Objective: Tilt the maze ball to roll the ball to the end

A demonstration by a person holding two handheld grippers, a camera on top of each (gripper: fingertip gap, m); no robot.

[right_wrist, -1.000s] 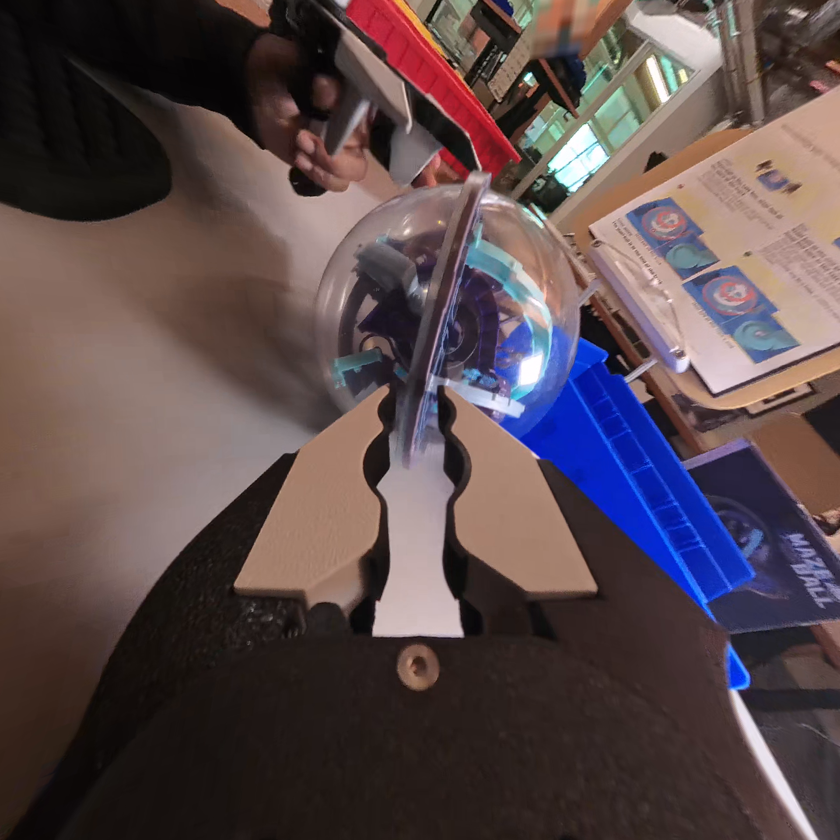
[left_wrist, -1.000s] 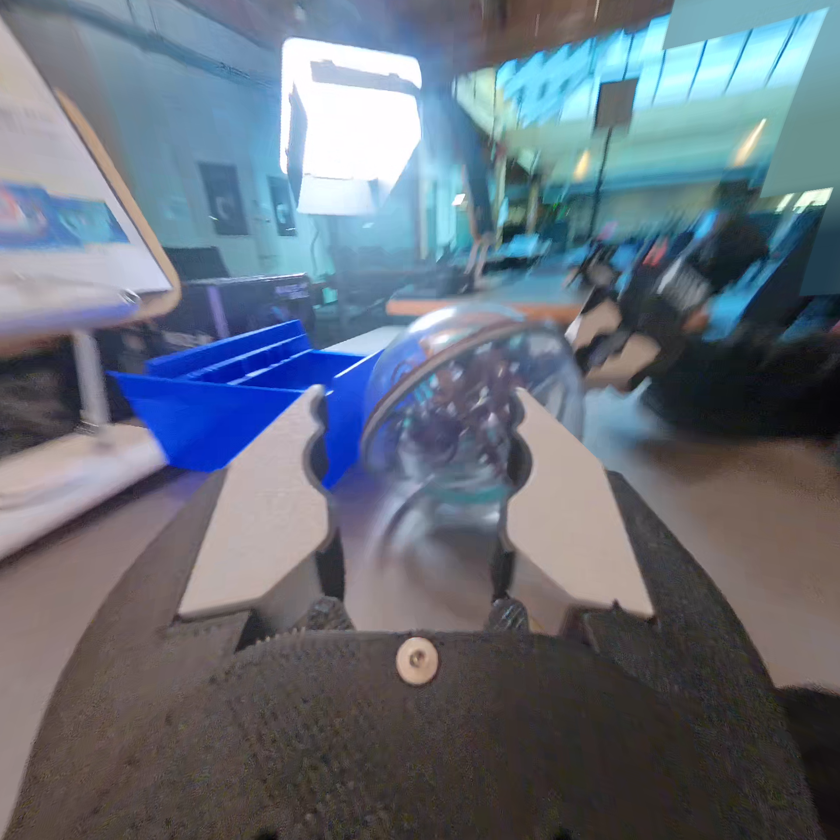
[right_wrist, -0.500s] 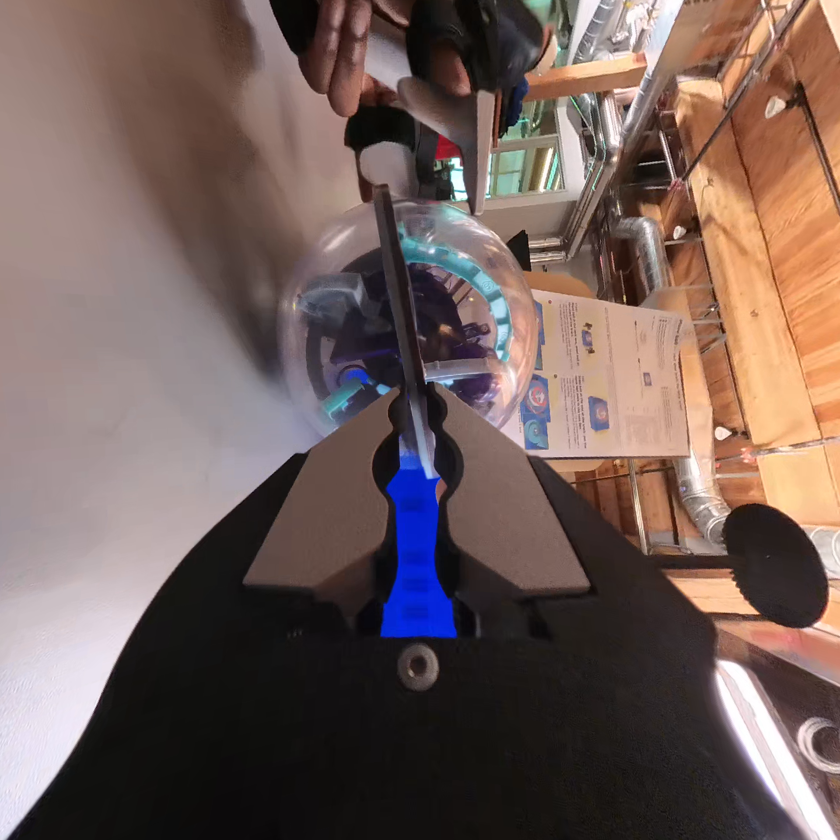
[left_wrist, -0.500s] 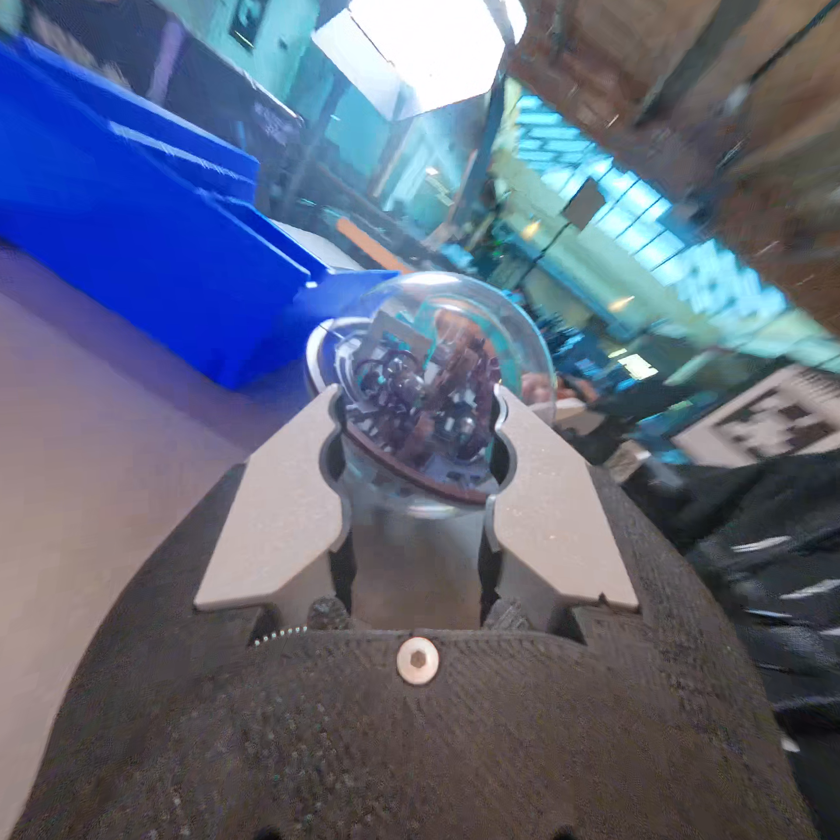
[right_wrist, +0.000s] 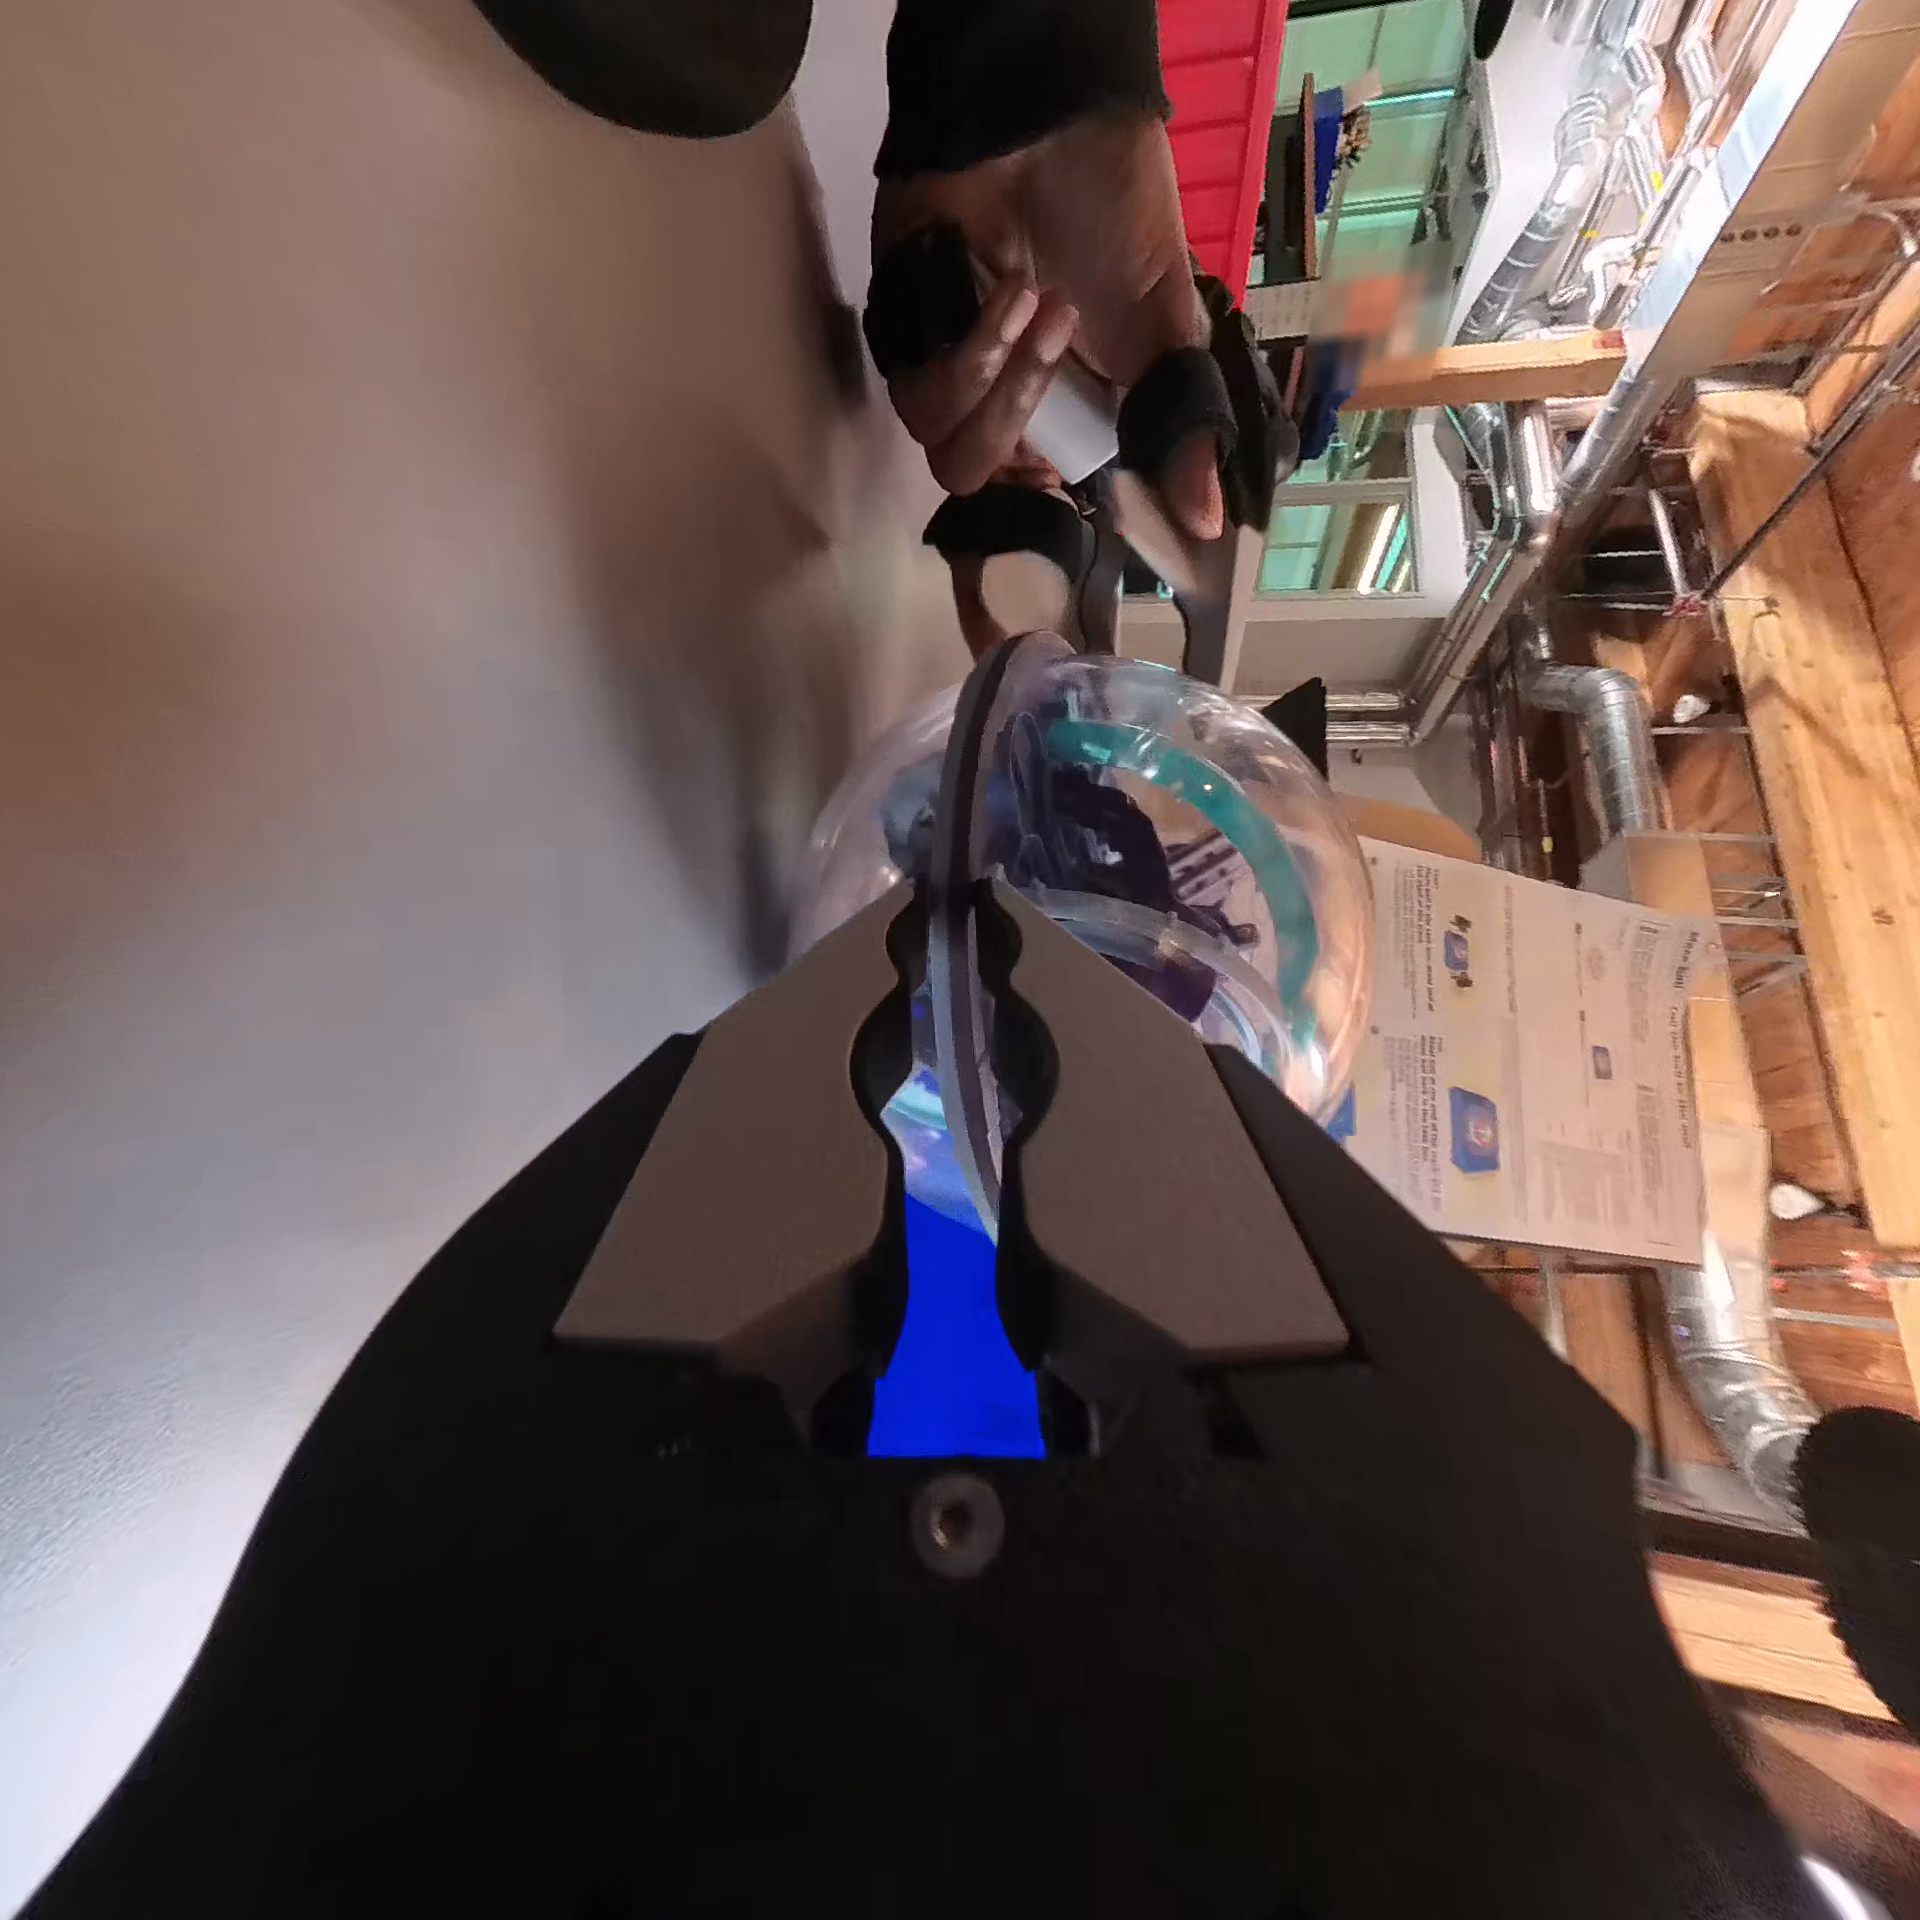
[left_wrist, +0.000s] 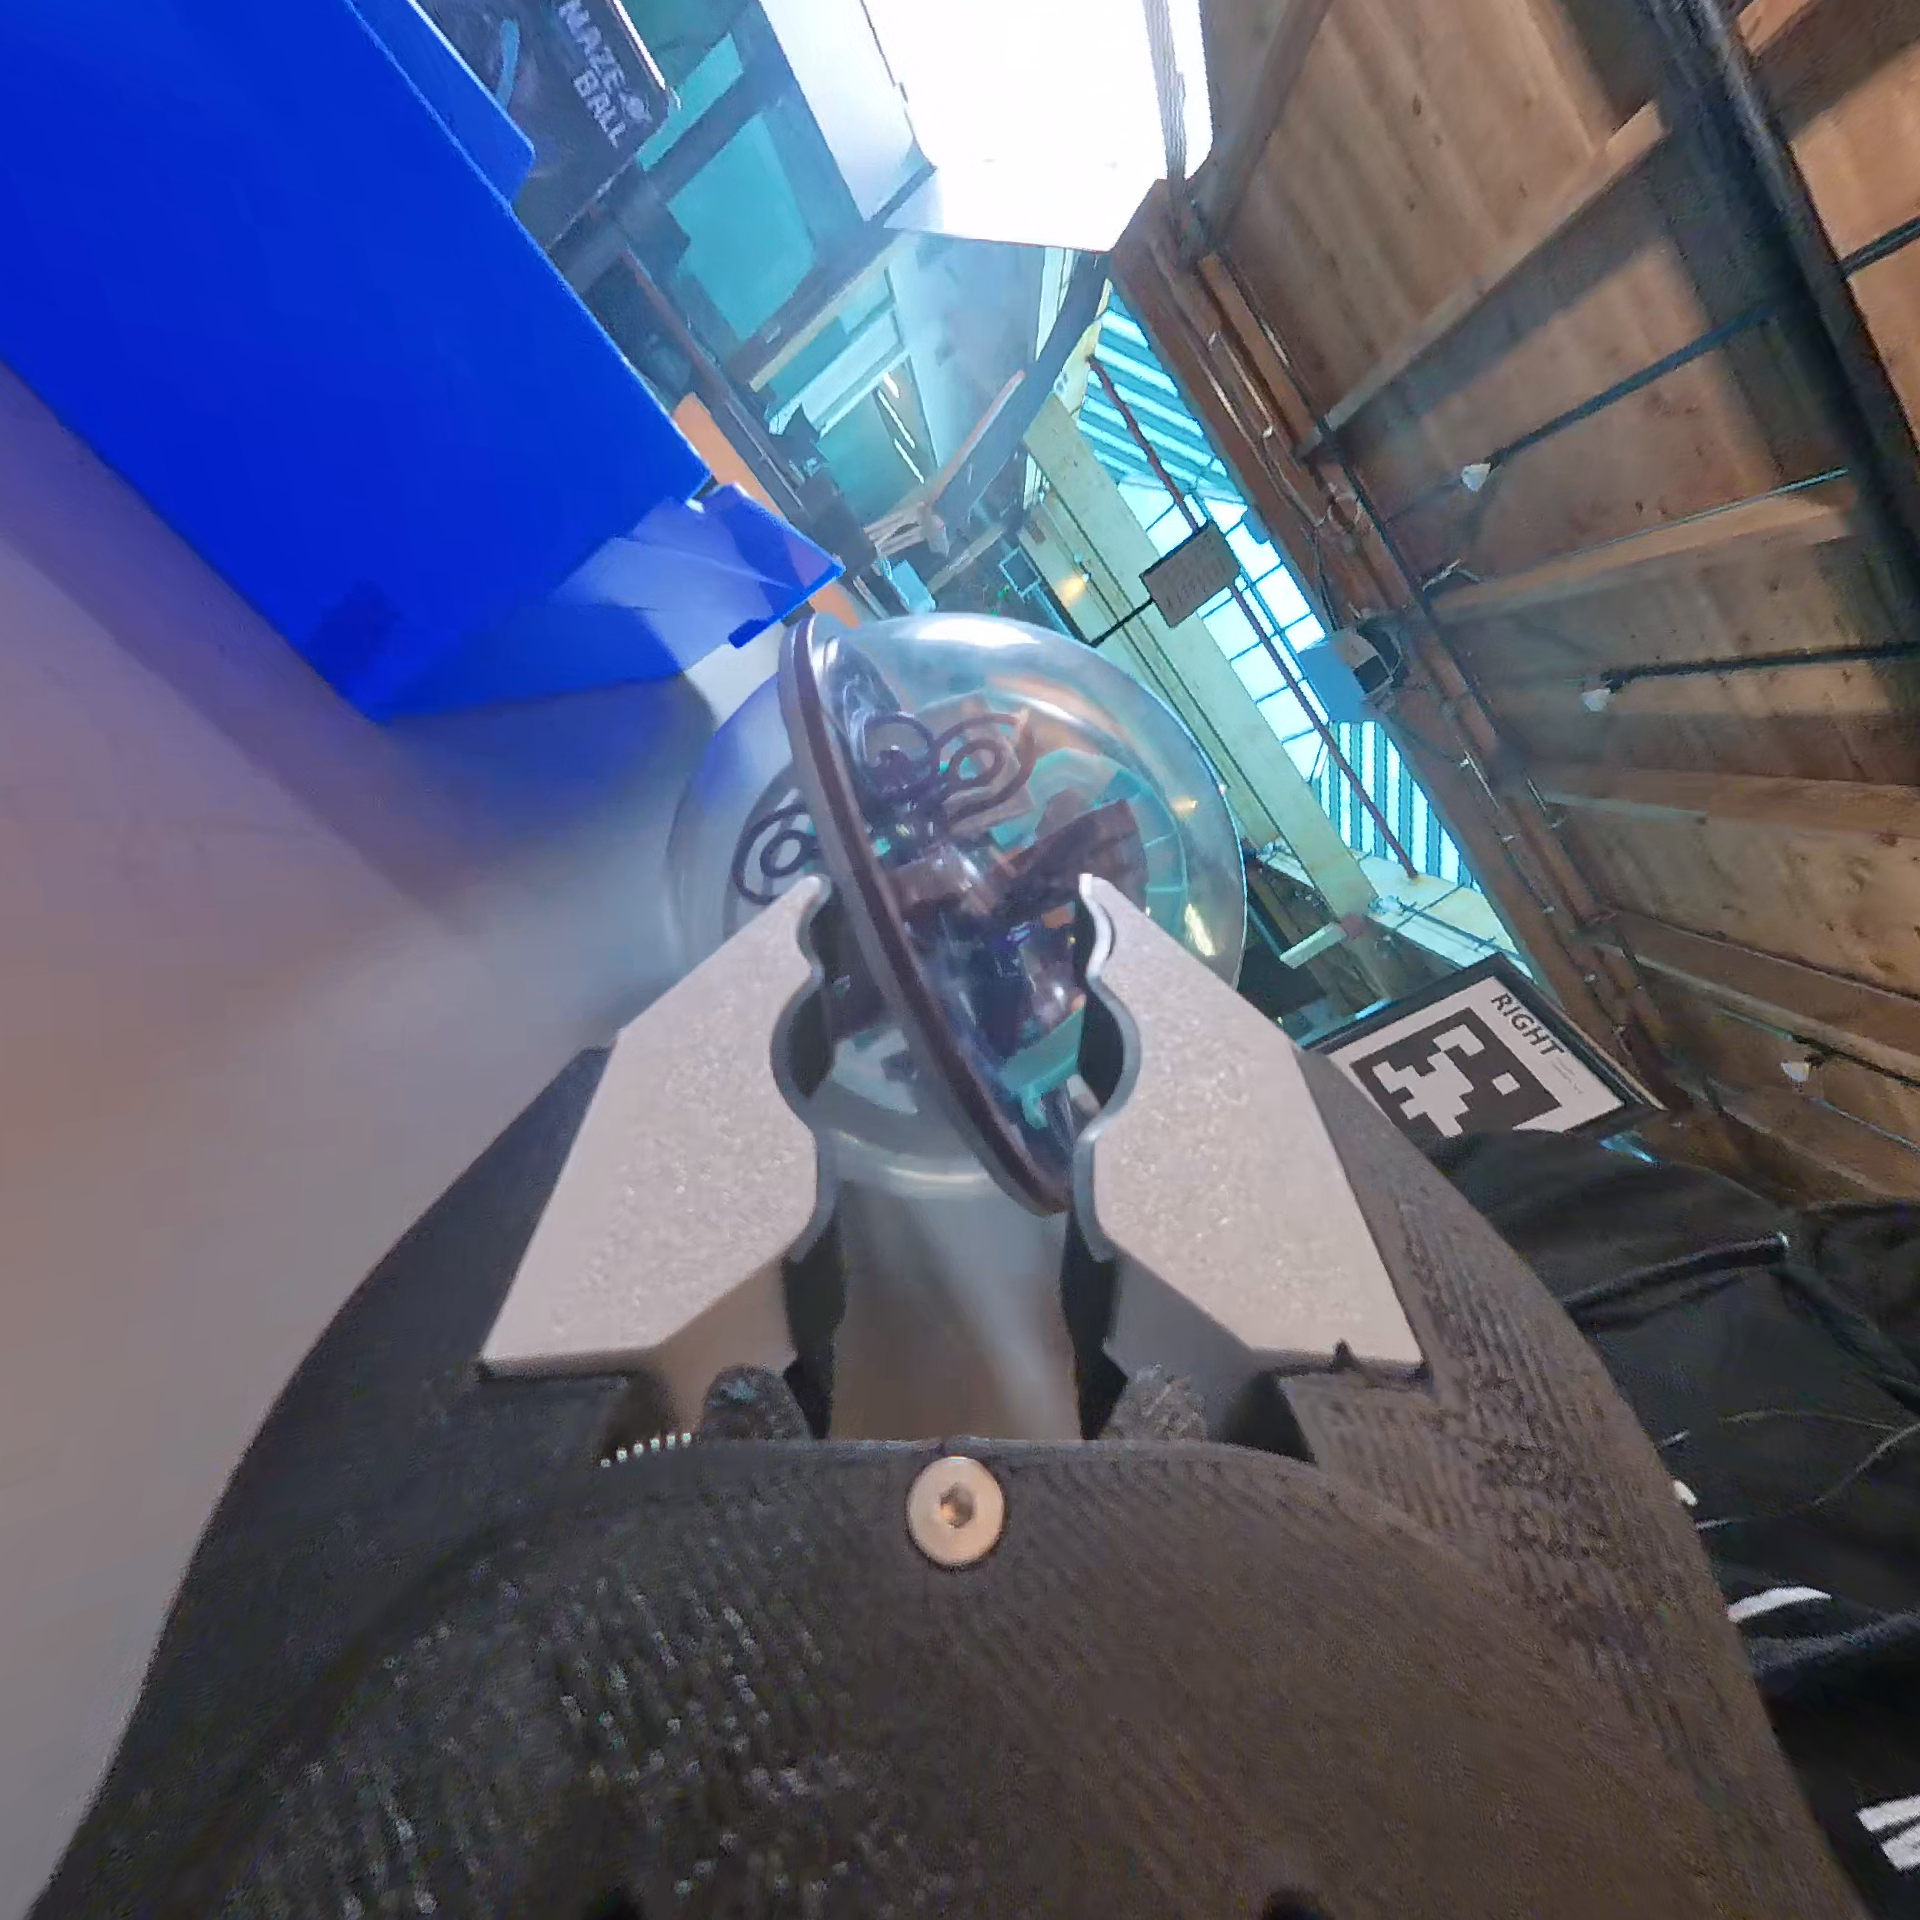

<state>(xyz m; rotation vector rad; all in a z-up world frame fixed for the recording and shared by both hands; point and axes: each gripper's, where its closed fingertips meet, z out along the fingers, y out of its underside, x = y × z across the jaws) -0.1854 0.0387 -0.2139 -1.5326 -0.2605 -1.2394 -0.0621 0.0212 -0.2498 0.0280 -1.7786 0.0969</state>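
The maze ball [left_wrist: 997, 831] is a clear sphere with purple and teal tracks inside and a flat rim around its middle. It is held in the air above the table between both grippers. My left gripper [left_wrist: 948, 894] is shut on the sphere's near side, and the rim runs slantwise between its fingers. My right gripper [right_wrist: 951, 894] is shut on the rim of the maze ball [right_wrist: 1143, 862]. The left gripper [right_wrist: 1153, 613], held by a hand [right_wrist: 1039, 312], shows on the ball's far side. I cannot make out the small ball inside.
A blue bin [left_wrist: 312, 364] stands on the pale table [left_wrist: 208, 1039] close to the ball, with a dark box [left_wrist: 582, 83] behind it. An instruction sheet [right_wrist: 1538, 1060] and a red bin [right_wrist: 1216, 125] lie beyond. Both views are strongly rolled.
The left gripper has come up to the ball and closed on it. Both grippers have rolled with the ball, so its rim now runs steeply in the left view.
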